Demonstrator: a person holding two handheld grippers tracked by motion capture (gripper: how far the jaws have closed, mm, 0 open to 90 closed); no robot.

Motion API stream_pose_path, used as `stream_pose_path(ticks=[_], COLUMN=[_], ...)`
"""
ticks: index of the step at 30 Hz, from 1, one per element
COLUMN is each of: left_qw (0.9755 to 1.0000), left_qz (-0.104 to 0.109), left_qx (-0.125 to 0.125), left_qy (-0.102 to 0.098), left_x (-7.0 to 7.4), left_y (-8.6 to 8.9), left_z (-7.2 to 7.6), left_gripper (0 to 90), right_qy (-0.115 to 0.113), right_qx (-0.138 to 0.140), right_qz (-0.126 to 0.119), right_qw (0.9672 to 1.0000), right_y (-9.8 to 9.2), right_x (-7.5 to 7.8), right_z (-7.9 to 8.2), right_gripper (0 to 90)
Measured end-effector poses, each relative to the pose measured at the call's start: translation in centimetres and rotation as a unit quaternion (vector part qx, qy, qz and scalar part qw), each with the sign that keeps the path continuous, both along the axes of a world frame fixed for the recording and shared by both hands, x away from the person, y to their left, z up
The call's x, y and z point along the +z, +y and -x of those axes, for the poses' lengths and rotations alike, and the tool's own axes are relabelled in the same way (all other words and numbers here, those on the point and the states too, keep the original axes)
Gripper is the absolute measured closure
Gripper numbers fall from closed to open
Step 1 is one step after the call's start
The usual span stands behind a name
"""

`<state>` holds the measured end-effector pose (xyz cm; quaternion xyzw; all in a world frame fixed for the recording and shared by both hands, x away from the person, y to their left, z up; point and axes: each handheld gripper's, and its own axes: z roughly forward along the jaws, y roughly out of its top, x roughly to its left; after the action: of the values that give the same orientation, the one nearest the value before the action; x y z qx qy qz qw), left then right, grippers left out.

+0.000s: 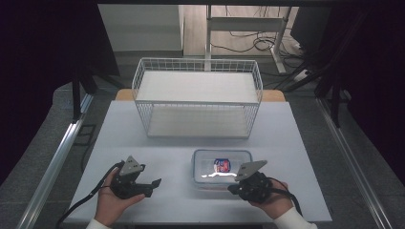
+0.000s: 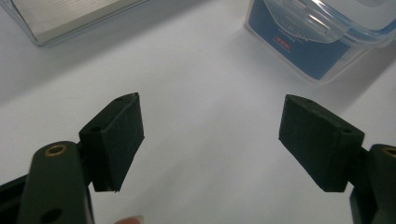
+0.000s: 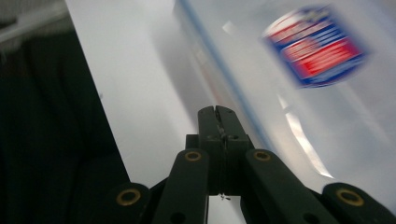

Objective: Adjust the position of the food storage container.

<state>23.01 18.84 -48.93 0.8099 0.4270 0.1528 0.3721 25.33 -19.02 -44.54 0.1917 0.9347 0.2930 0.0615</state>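
Right now one clear plastic container sits on the white table, at about five o'clock from the table's middle. Its clear lid is on, trimmed in pale blue, and carries a round red, white and blue sticker; the sticker's writing is too blurred to read. What lies inside, I cannot make out from here.

At twelve o'clock stands one white wire basket, two levels high, with a pale board on each level; both levels look bare.

From the left gripper view, the container is at one o'clock, with a dark blue label on its side wall and a small red patch of print, too small to read.

Two grippers, one in each hand. The left gripper is at seven o'clock on the table, well apart from the container to its right; its jaws stand wide apart over bare table and grasp nothing. The left hand cups it from below.

The right gripper is at five o'clock, tips at the near edge of the container. In its own view the jaws are pressed together with nothing between them, beside the lid's blue rim. The right hand grips it, a white sleeve showing.
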Motion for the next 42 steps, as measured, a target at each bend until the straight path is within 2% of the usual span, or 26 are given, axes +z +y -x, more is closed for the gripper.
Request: stream_pose_path(ticks=[2,3,4,5,6,7,8,9,10,12,14,17,19,21,24,25,27,34,37,39,42], left_qw=[1.0000,1.0000,1.0000,0.9999,0.9999,0.9998,0.9998,0.9996,0.9996,0.9994,0.9994,0.9990,0.9989,0.9990,0.9994,0.9996,0.9997,0.9998,0.9993,0.9988,0.9991], left_qz=[0.002,0.006,0.007,0.015,0.015,0.021,0.021,0.026,0.028,0.033,0.034,0.042,0.043,0.043,0.034,0.027,0.024,0.016,0.034,0.044,0.038], left_qx=[0.001,0.002,0.002,0.005,0.005,0.006,0.005,0.005,0.003,0.001,0.000,0.002,0.004,0.005,0.006,0.006,0.007,0.005,0.014,0.017,0.015], left_qy=[-0.001,0.000,-0.001,0.000,0.000,0.003,0.003,0.005,0.006,0.009,0.011,0.014,0.014,0.013,0.010,0.008,0.007,0.006,0.008,0.012,0.014], left_x=[0.1,0.1,0.1,0.2,0.2,0.2,0.2,0.2,0.2,0.1,0.0,0.0,0.1,0.1,0.1,0.1,0.1,0.0,0.1,0.1,-0.1], left_y=[0.0,0.0,0.1,0.2,0.2,0.2,0.2,0.2,0.2,0.2,0.2,0.3,0.4,0.4,0.4,0.4,0.5,0.5,0.9,1.1,1.2], left_z=[0.0,0.0,-0.1,-0.3,-0.3,-0.4,-0.5,-0.7,-0.8,-1.2,-1.5,-1.9,-2.0,-2.0,-1.8,-1.7,-1.5,-1.1,-1.1,-1.3,-1.4], left_gripper=[21.6,21.6,21.6,21.6,21.7,21.8,21.8,21.8,21.9,22.0,22.0,22.1,22.1,22.1,22.1,22.0,22.0,21.6,21.9,21.9,21.9], right_qy=[-0.018,-0.036,-0.036,-0.057,-0.057,-0.070,-0.070,-0.067,-0.051,-0.032,-0.006,0.017,0.014,0.005,0.010,0.010,0.011,0.005,0.007,0.007,0.006], right_qx=[-0.027,-0.063,-0.063,-0.115,-0.115,-0.189,-0.189,-0.199,-0.218,-0.233,-0.234,-0.228,-0.227,-0.230,-0.227,-0.222,-0.219,-0.191,-0.178,-0.176,-0.166], right_qz=[-0.019,-0.035,-0.035,-0.035,-0.035,-0.015,-0.015,-0.015,-0.020,-0.012,-0.002,-0.003,0.000,0.027,0.028,0.037,0.038,0.031,0.020,0.019,0.023], right_qw=[0.9993,0.9968,0.9968,0.9911,0.9911,0.9794,0.9794,0.9775,0.9745,0.9718,0.9722,0.9736,0.9738,0.9728,0.9735,0.9744,0.9749,0.9811,0.9838,0.9842,0.9858], right_y=[-1.2,-2.7,-2.7,-4.4,-4.4,-6.3,-6.3,-6.7,-7.5,-8.1,-8.0,-7.0,-6.6,-5.6,-5.4,-4.9,-4.7,-2.7,-1.7,-1.5,-0.5], right_x=[1.3,2.4,2.4,3.2,3.2,3.1,3.1,2.9,2.3,0.8,-0.9,-1.7,-1.7,-1.7,-1.8,-2.0,-2.0,-1.8,-2.0,-2.0,-2.2], right_z=[0.0,-0.5,-0.5,-1.1,-1.1,-2.2,-2.2,-2.4,-3.1,-3.9,-4.7,-5.4,-5.6,-6.1,-6.3,-6.4,-6.4,-6.6,-7.1,-7.1,-7.2], right_gripper=[89.1,89.1,89.1,89.1,89.1,89.1,89.1,89.1,89.1,89.2,89.1,89.2,89.1,89.2,89.1,89.1,89.1,89.1,89.1,89.2,89.1])
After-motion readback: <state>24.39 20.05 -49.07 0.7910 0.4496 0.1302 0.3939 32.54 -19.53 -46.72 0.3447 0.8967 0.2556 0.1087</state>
